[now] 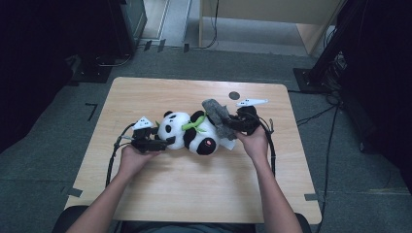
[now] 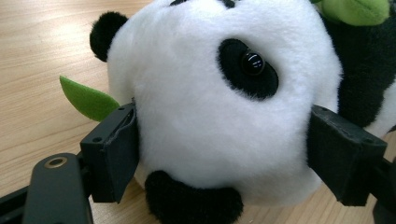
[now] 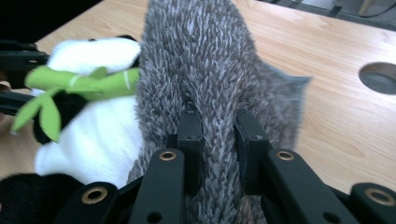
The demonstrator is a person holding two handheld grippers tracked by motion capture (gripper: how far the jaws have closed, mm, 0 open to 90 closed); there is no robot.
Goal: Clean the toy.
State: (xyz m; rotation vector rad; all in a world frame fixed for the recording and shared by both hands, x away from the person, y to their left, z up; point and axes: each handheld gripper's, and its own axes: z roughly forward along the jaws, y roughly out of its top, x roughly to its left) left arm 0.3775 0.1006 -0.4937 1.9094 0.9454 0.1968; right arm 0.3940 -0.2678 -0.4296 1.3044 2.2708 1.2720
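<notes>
Grey floor surrounds the pale wooden table (image 1: 160, 204), on whose middle we see a plush panda (image 1: 192, 131) lying on its side. Its long axis runs left to right across the table: the white head lies at the left, the black-and-white body and a red patch at the right, with a green bamboo sprig (image 1: 193, 124) across the neck. We see no container on the table; a small round hole (image 1: 234, 95) marks its far part. A grey fuzzy cloth (image 1: 218, 116) drapes over the panda's right end, rising toward the far side. We find the left gripper (image 1: 163, 141) at the panda's head and the right gripper (image 1: 233, 124) at the cloth, each in one of the person's hands.

From the left gripper view we look straight at the panda's head (image 2: 205, 116). Both black jaws stand wide apart and press the white fur on either side, so the head is clamped between them. One green leaf (image 2: 88, 100) lies on the wood beside the left jaw.

From the right gripper view we see both jaws drawn close together, pinching a fold of the grey fuzzy cloth (image 3: 205, 74). Left of it lie the panda's white body (image 3: 93, 135) and the bamboo sprig (image 3: 88, 84); the round hole (image 3: 378, 77) sits at the right edge.
</notes>
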